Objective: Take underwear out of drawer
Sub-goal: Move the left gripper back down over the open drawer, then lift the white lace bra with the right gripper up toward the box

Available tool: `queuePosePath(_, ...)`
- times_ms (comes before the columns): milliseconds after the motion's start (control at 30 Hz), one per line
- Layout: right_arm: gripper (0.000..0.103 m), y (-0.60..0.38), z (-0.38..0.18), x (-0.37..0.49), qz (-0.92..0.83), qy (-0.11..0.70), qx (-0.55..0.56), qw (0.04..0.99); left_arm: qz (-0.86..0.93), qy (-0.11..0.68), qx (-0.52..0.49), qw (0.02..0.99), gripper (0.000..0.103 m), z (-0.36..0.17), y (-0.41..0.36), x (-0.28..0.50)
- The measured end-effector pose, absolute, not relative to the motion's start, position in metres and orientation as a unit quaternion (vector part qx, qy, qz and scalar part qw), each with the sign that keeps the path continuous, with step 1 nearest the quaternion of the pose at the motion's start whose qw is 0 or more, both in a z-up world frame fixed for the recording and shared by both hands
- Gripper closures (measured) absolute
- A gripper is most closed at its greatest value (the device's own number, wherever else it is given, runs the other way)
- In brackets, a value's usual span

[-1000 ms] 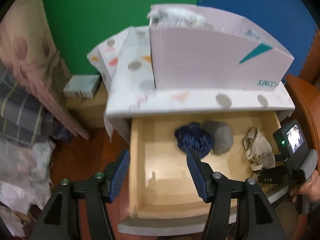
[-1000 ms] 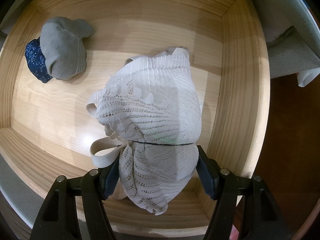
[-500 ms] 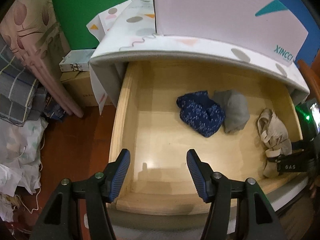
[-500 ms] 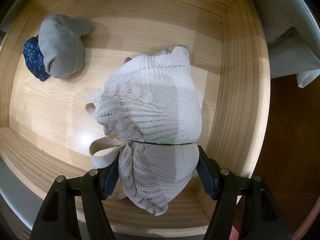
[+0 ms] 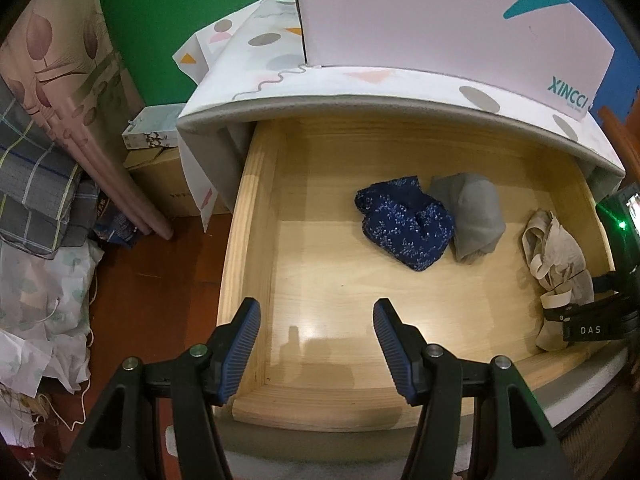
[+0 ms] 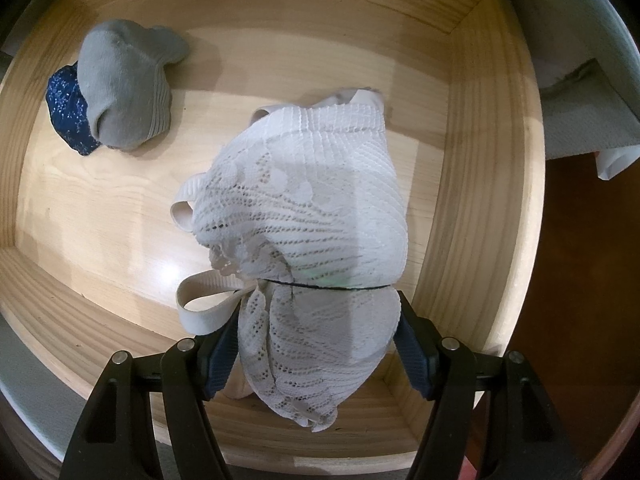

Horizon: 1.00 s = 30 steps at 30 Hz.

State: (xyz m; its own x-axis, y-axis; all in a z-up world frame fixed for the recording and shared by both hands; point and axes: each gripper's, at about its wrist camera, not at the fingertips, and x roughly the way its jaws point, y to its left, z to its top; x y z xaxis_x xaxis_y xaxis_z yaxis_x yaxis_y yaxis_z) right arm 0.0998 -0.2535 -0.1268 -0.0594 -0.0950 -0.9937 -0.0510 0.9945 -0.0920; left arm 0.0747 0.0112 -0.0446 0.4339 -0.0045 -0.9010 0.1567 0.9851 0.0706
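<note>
Looking down into the open wooden drawer [image 5: 256, 216], there are three bits of clothing on its floor: a navy floral-print piece [image 5: 404, 226] around the middle, a grey piece [image 5: 474, 216] touching it on its right side, and a cream lace pair of underwear [image 5: 556, 256] over by the right wall. From the right wrist view the same lot shows up, with the grey piece [image 6: 124, 84] lying partly over the navy one [image 6: 68, 110] in the far left corner, well apart from the lace underwear [image 6: 316, 216].

The right gripper [image 6: 316, 350] has its blue pads [image 6: 218, 354] on either side of the bunched lower end of the lace underwear, squeezing the fabric between them. The rest of the garment spreads forward from the fingers toward the back of the drawer, elastic loops sticking out on the left. Can't tell if it's lifted off the wood or just resting there.

The left gripper [image 5: 316, 352] hangs over the front left part of the drawer with fingers spread wide and nothing between them, the navy piece well ahead of it.

On the patterned top [image 5: 360, 80] above the drawer sits a white box [image 5: 440, 12] printed XINCCI.
</note>
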Motion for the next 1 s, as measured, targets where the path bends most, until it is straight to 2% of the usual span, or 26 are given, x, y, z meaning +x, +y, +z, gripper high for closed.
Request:
queuePosePath(533, 0.043, -0.260, -0.120, 0.092, -0.024, 0.712, -0.041, 0.700, -0.041, 0.538, 0.065, 0.840, 0.043, -0.049, 0.016, 0.076)
queuePosePath(1000, 0.043, -0.266, -0.075, 0.069, -0.014, 0.655, -0.018, 0.755, -0.044, 0.538, 0.044, 0.841, 0.043, -0.049, 0.024, 0.078)
